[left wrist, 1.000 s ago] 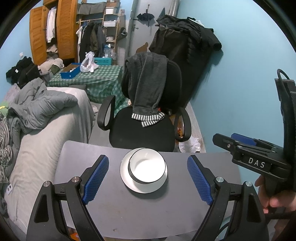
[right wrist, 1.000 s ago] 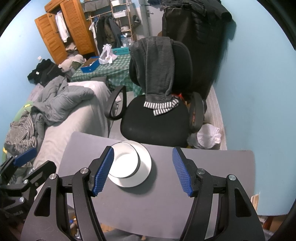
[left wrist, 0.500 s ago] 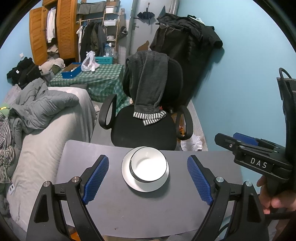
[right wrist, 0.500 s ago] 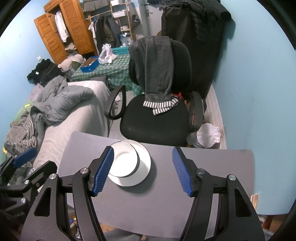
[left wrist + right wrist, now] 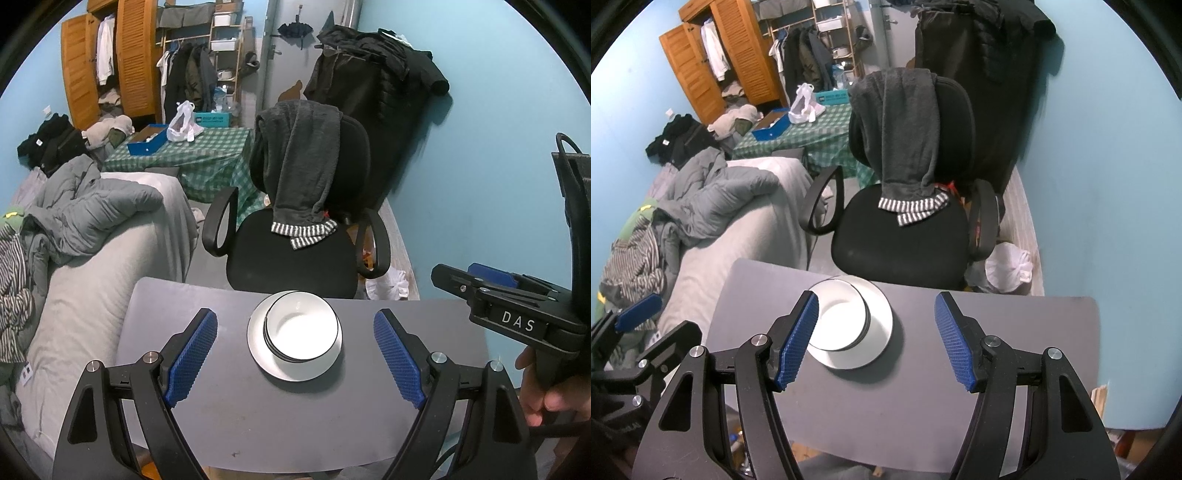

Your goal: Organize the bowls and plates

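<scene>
- Bed (image 5: 92,295): stands off the left edge of the table (image 5: 295,413), with a grey quilt (image 5: 92,210) bunched on it.
- Left claw (image 5: 295,354): above the near part of the table, angled down. Jaws stand wide apart with nothing between the pads; the blue pads (image 5: 192,354) flank the dishes in the left wrist view without touching them.
- Plate (image 5: 269,365): white, flat on the grey table, close to the far edge and about midway along it.
- Bowls (image 5: 301,328): white with dark rims, nested in a stack. The stack sits on the plate, shifted toward the plate's far side. The number of bowls cannot be told.
- Chair (image 5: 295,258): black office chair just beyond the far edge, directly behind the dishes, with a dark garment (image 5: 299,166) hung over its back.
- Right claw (image 5: 875,338): above the table, right of the dishes. Jaws stand wide apart and empty; in the right wrist view its left pad overlaps the bowls' left rim in the picture only.
- Hand (image 5: 543,391): grips the right claw's handle off the right edge.
</scene>
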A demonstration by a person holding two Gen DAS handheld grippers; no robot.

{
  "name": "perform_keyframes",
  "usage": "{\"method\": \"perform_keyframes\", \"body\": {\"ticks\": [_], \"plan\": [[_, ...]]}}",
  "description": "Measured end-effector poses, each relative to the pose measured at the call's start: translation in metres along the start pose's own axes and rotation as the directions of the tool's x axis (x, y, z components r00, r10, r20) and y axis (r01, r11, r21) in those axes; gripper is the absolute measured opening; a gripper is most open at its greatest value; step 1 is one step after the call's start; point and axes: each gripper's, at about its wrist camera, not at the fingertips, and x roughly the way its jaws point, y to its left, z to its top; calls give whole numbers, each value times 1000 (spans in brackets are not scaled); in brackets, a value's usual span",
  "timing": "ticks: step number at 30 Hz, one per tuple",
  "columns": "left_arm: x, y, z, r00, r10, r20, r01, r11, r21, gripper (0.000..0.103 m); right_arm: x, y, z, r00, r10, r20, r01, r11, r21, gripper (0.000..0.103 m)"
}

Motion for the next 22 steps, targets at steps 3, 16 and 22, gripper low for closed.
{"method": "perform_keyframes", "body": {"ticks": [3, 16, 22], "plan": [[1, 1, 1, 1000, -1, -2, 1, 1000, 1, 88, 0, 0, 1, 1000, 1, 1, -1, 1000, 1, 64], [3, 2, -1, 1000, -1, -10, 0, 1000, -20, 88, 0, 0, 1, 1000, 1, -2, -1, 1000, 2, 64], [4, 1, -1, 1000, -1, -14, 1, 1000, -17, 88, 0, 0, 1, 1000, 1, -3, 0, 1000, 3, 64]]}}
